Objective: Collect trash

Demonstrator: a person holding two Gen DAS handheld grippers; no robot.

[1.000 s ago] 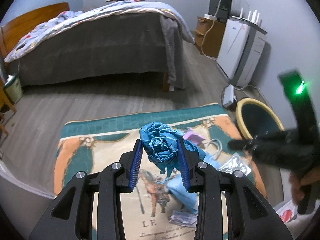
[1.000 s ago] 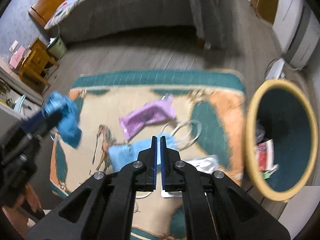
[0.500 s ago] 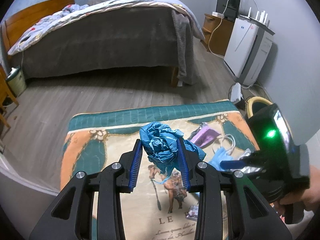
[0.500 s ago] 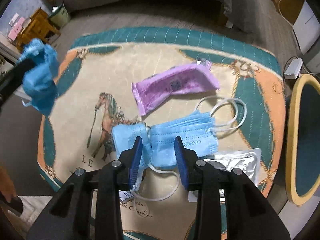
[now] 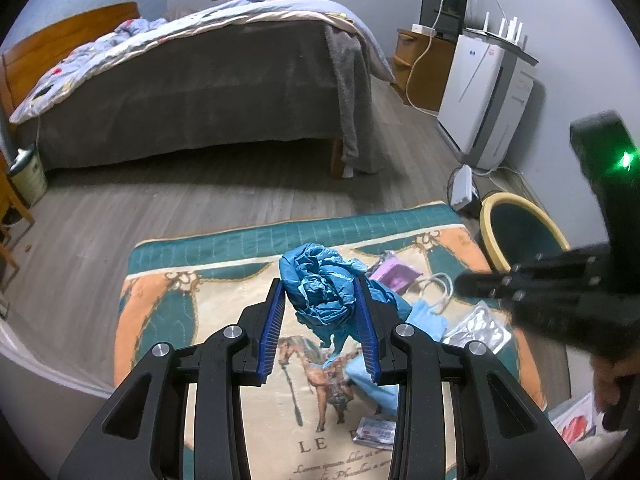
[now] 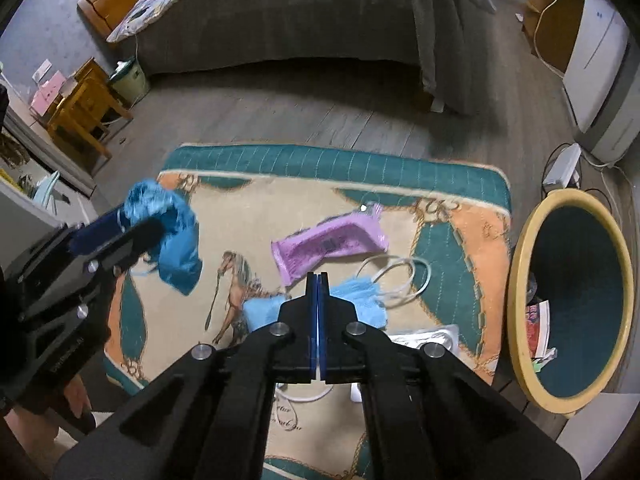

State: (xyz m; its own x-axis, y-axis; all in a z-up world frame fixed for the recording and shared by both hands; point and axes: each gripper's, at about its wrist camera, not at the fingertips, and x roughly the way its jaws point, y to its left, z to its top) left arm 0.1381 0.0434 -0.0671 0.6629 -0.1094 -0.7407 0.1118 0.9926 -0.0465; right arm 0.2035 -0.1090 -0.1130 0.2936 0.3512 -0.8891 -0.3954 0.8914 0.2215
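Right wrist view shows my right gripper [image 6: 317, 280] pressed together over the pale blue face mask [image 6: 360, 300] left of the yellow-rimmed teal bin [image 6: 520, 292], apparently empty, so I should reopen and straddle it while my left gripper [image 5: 320, 300] pinches crumpled blue wrap [image 5: 316, 284].

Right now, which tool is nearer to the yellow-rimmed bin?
Right. The right tool is above the rug's bin side; the left tool, holding the blue wad, is further away.
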